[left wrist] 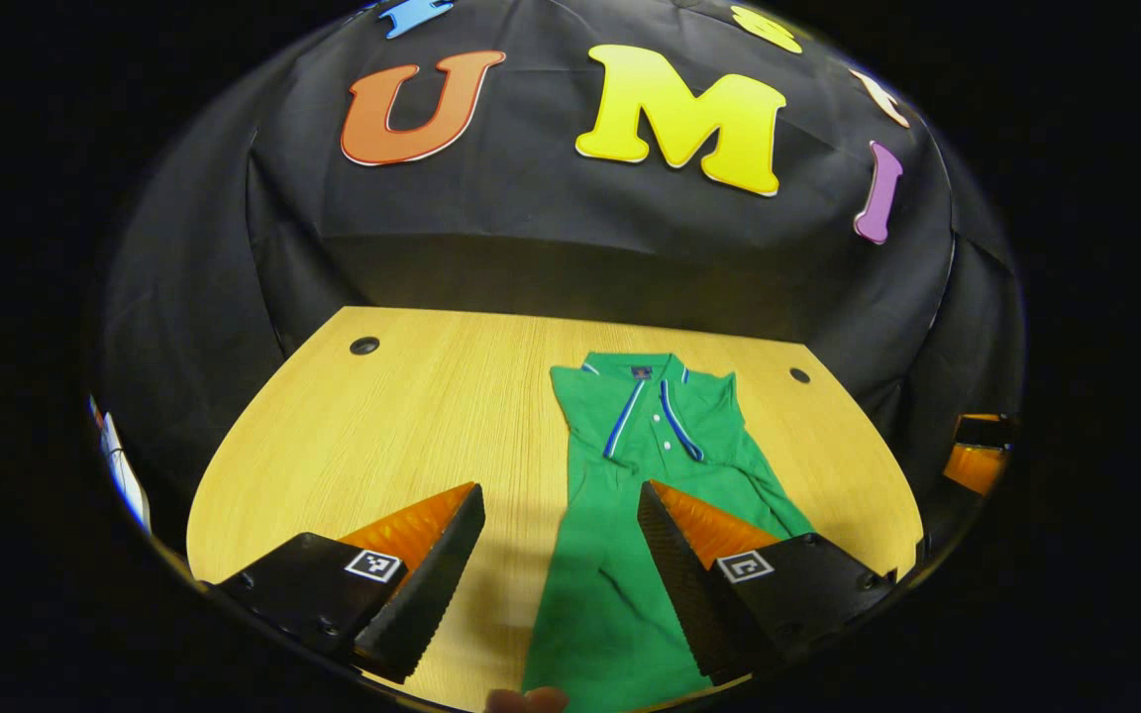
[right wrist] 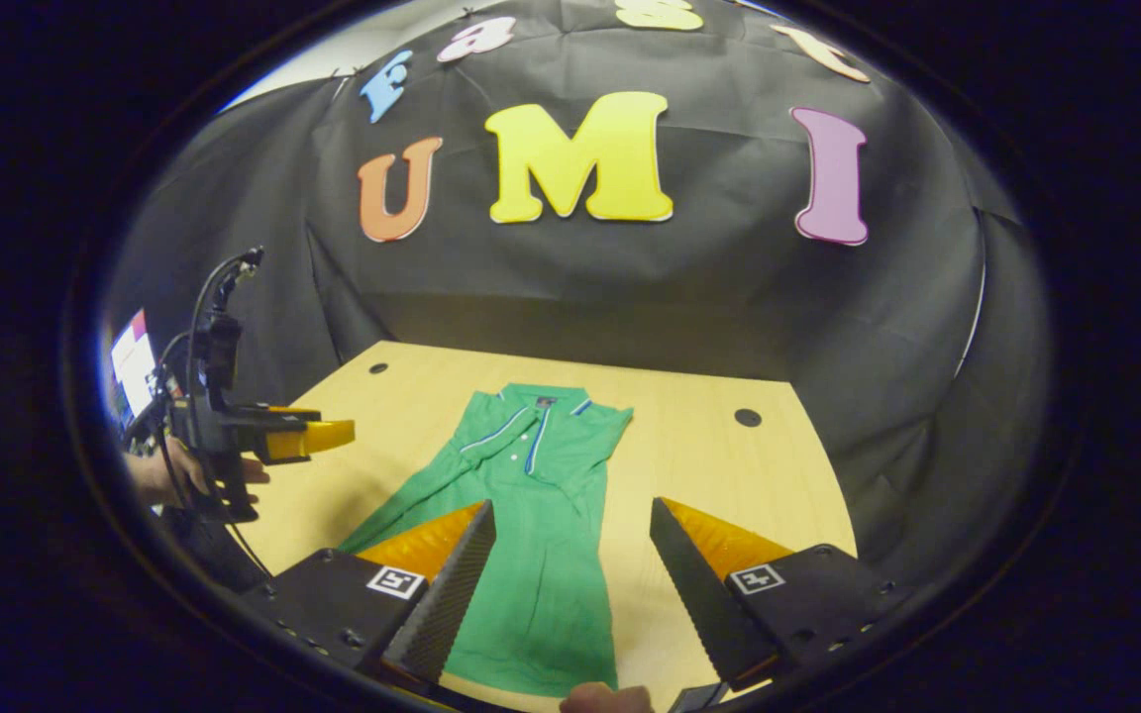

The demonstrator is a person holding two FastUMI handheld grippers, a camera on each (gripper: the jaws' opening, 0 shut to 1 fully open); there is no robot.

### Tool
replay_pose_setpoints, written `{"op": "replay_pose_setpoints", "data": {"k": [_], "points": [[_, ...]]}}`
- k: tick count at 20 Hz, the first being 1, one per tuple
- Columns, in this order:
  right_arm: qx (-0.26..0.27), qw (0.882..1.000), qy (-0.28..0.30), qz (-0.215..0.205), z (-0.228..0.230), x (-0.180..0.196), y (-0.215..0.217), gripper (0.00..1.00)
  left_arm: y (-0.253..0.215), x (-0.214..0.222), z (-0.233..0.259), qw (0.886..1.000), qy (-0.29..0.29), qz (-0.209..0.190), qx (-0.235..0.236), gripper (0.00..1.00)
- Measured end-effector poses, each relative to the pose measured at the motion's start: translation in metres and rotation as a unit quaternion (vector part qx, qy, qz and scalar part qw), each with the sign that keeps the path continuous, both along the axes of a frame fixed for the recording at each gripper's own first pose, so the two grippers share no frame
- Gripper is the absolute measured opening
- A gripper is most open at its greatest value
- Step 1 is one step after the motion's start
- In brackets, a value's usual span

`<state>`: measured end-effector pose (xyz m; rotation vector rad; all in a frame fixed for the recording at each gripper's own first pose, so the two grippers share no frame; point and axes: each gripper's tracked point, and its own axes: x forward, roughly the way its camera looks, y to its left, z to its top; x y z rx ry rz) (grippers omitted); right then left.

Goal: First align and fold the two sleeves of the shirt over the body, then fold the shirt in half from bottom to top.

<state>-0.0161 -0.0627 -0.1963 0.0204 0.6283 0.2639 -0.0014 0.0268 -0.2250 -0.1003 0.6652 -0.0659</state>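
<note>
1. Green knit polo shirt [left wrist: 620, 515] lies flat on the wooden desk [left wrist: 412, 416], collar toward the booth wall, hem toward the operator. Both sleeves appear already folded over the body, leaving a narrow strip.
2. Handling, as judged: light, soft, limp fabric; it will drape and crease and may slide on the smooth desk. Take hold at the two hem corners.
3. Left gripper [left wrist: 561, 555]: fingers wide apart, holding nothing, above the shirt's lower left edge.
4. Right gripper [right wrist: 570, 574]: fingers wide apart, empty, above the lower body.
5. Desk: pale wood grain, two cable holes [left wrist: 364, 345] near the back edge. Black cloth encloses the booth.
</note>
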Motion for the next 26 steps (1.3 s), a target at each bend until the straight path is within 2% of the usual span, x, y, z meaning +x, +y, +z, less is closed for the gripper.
{"op": "replay_pose_setpoints", "data": {"k": [1,6,7,9,12,13,14,19,21,22,23,25,26], "points": [[0.002,1.000,0.011,0.008,-0.008,-0.007,0.000,0.96,0.002,-0.016,-0.004,1.000,0.011,-0.007,0.006,0.99],[0.025,0.994,0.093,0.048,-0.055,-0.056,0.006,0.96,0.003,-0.090,-0.038,0.996,0.083,-0.030,-0.001,0.99],[0.021,0.992,0.106,0.058,-0.063,-0.067,0.005,0.92,0.001,-0.104,-0.045,0.995,0.100,-0.030,-0.007,0.99],[0.003,0.988,0.139,0.073,-0.083,-0.090,0.002,0.96,0.000,-0.127,-0.062,0.990,0.134,-0.030,-0.013,0.99],[-0.018,0.980,0.188,0.068,-0.117,-0.119,-0.010,0.96,-0.006,-0.159,-0.086,0.982,0.185,-0.040,-0.023,0.99],[-0.028,0.977,0.203,0.063,-0.130,-0.127,-0.014,0.93,-0.006,-0.167,-0.094,0.978,0.205,-0.038,-0.026,0.99],[-0.033,0.975,0.213,0.059,-0.140,-0.132,-0.018,0.96,-0.006,-0.175,-0.102,0.974,0.223,-0.032,-0.030,0.99],[-0.047,0.963,0.262,0.036,-0.181,-0.149,-0.027,0.96,-0.010,-0.186,-0.127,0.958,0.283,-0.014,-0.038,0.99],[-0.068,0.958,0.275,0.033,-0.194,-0.151,-0.033,0.94,-0.008,-0.194,-0.124,0.954,0.298,-0.014,-0.033,0.99],[-0.072,0.957,0.280,0.032,-0.198,-0.151,-0.034,0.97,-0.007,-0.196,-0.128,0.952,0.305,-0.012,-0.031,0.99],[-0.071,0.955,0.287,0.031,-0.202,-0.153,-0.033,0.93,-0.005,-0.197,-0.126,0.952,0.306,-0.008,-0.025,0.99],[-0.071,0.952,0.298,0.028,-0.210,-0.155,-0.031,0.97,-0.003,-0.195,-0.129,0.952,0.305,-0.014,-0.016,0.98],[-0.075,0.950,0.301,0.028,-0.214,-0.155,-0.031,0.93,-0.001,-0.197,-0.128,0.951,0.308,-0.014,-0.010,0.98]]}}
